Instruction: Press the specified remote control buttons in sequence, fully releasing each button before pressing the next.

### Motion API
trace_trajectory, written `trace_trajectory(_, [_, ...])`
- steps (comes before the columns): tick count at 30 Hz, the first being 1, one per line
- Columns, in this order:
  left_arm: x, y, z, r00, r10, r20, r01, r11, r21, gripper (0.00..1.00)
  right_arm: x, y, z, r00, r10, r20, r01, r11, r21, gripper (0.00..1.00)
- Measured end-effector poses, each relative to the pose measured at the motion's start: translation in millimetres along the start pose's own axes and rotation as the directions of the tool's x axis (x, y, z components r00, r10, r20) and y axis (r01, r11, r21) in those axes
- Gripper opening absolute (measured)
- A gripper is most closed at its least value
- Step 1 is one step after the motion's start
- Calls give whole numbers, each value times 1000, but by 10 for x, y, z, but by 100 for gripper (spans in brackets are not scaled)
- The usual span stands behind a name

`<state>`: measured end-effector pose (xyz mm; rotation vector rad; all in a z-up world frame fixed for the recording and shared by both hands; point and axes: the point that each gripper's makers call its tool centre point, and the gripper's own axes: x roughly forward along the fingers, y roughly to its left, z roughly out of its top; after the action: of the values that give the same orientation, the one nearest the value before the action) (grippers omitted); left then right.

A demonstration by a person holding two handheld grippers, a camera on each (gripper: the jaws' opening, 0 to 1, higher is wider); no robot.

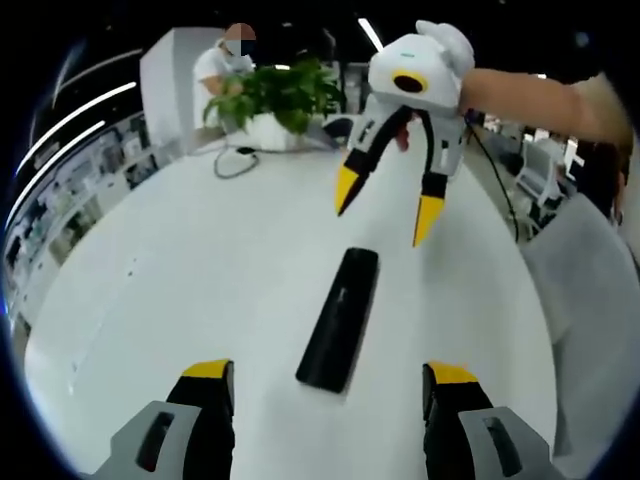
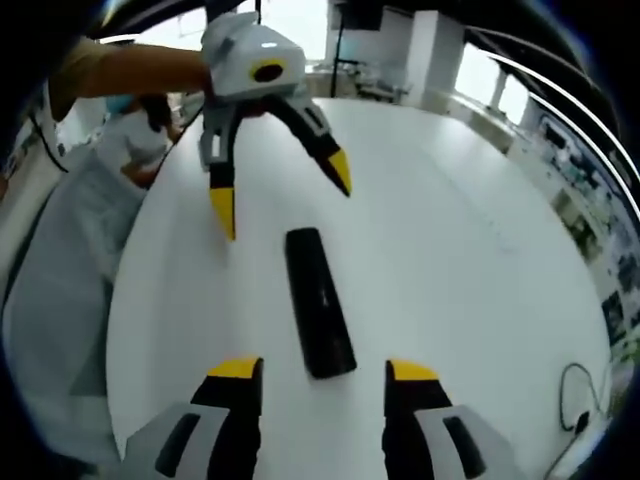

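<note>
A black remote control point(image 1: 339, 318) lies flat on the white table point(image 1: 200, 260), lengthwise between the two grippers. My left gripper point(image 1: 330, 378) is open, its yellow-tipped jaws on either side of the remote's near end, not touching it. The right gripper point(image 1: 385, 207) hangs open above the remote's far end, held by a person's arm. From the right gripper view the remote point(image 2: 319, 301) lies just ahead of my open right gripper point(image 2: 325, 372), and the left gripper point(image 2: 282, 195) hovers open over the far end.
A potted green plant point(image 1: 278, 103) and a black cable point(image 1: 236, 160) sit at the table's far end. A person in a grey sleeve point(image 1: 585, 300) stands along the right edge. Another cable point(image 2: 578, 400) lies near the table edge.
</note>
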<state>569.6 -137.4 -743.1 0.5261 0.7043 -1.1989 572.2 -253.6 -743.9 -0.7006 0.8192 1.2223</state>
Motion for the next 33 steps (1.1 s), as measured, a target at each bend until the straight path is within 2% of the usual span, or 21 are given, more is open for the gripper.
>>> trace_trajectory(11, [87, 18, -31, 1000, -19, -16, 19, 1000, 12, 79, 99, -15, -39, 999, 19, -28, -19, 1000, -6, 43])
trace_trajectory(14, [101, 48, -16, 1000, -5, -16, 6, 999, 36, 75, 128, -17, -58, 999, 23, -38, -23, 1000, -8, 42])
trace_trajectory(18, [142, 37, -1, 1000, -16, -17, 17, 1000, 26, 75, 175, -50, -111, 998, 29, -56, -29, 999, -12, 41])
trace_trajectory(22, [162, 27, 1, 999, -16, -29, 18, 999, 50, 72, 210, -43, -114, 997, 30, -67, -32, 999, -19, 40])
trace_trajectory(33, [249, 39, -97, 997, -30, -64, 34, 998, 57, 72, 292, -22, -113, 995, 43, -85, -45, 999, -18, 37])
